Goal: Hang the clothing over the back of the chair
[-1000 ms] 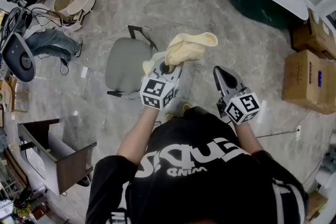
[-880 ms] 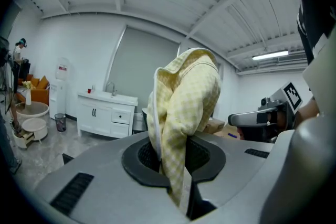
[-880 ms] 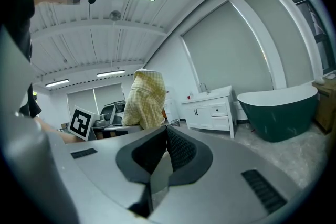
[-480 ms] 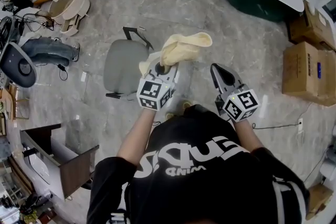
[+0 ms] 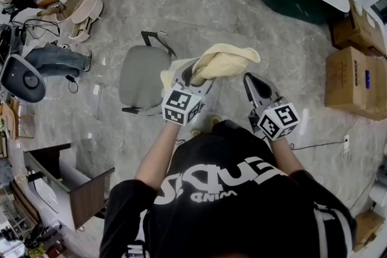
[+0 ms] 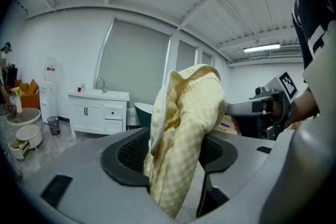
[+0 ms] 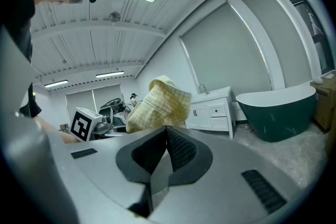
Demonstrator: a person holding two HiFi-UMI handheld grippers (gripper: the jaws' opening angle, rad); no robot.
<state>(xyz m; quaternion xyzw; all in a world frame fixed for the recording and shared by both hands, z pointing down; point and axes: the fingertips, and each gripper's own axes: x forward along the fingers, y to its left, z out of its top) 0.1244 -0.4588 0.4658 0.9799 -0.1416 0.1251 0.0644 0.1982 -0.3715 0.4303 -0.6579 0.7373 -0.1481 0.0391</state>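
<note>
Yellow clothing [image 5: 227, 62] bunched between left gripper [image 5: 192, 72] jaws, which are opening. Right gripper [image 5: 255, 86] jaws closed, empty. Chair [image 5: 142, 75] at 9 o'clock of clothing. Drape over back possibly begun, not finished.

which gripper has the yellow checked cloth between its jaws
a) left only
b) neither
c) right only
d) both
a: the left gripper view shows the yellow checked cloth hanging between the jaws of the left gripper, which are opening, while the right gripper has its jaws together with nothing in them.
</note>
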